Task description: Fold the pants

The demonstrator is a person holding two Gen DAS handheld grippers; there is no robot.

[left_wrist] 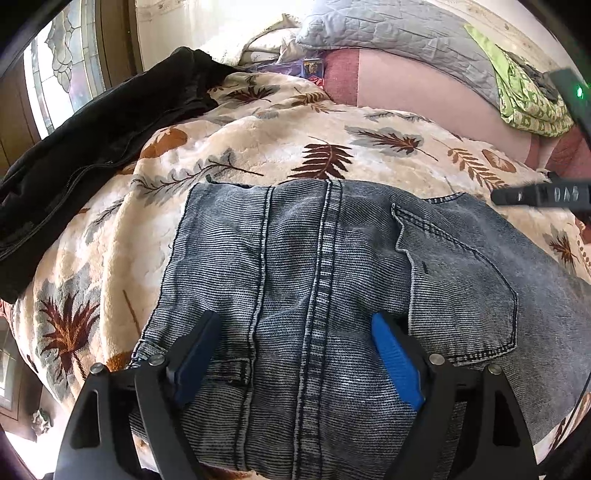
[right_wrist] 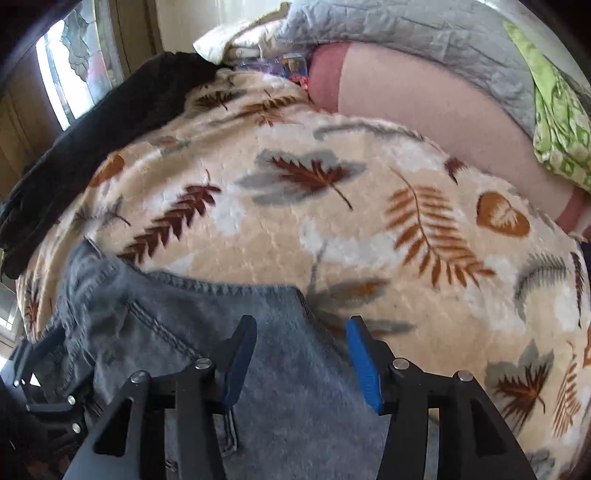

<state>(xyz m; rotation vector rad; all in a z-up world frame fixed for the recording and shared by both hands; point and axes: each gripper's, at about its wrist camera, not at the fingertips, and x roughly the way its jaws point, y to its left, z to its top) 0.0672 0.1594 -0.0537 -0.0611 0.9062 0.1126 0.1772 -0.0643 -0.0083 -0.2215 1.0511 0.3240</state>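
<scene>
Jeans (left_wrist: 332, 280) lie on the leaf-print blanket (left_wrist: 258, 147) covering the bed, seat side up: back pocket (left_wrist: 461, 280) and centre seam visible, legs apparently doubled into a compact block. Far edge looks fairly square.

Left gripper (left_wrist: 295, 354) hovers low over the near part of the denim, fingers (left_wrist: 397, 365) spread wide, nothing between them. Right gripper (right_wrist: 301, 358) sits over the jeans' right edge, where denim meets blanket; its fingers (right_wrist: 364, 363) are also apart and empty. Contact with the cloth cannot be judged from either view.

Judgement: a fold is laid, and this is the regrip or smoothing stage. The next move calls for both grippers to close on the near edge through every layer, then lift evenly.

Black garment (left_wrist: 92, 140) lies at the blanket's left, pillows (left_wrist: 388, 33) beyond.
</scene>
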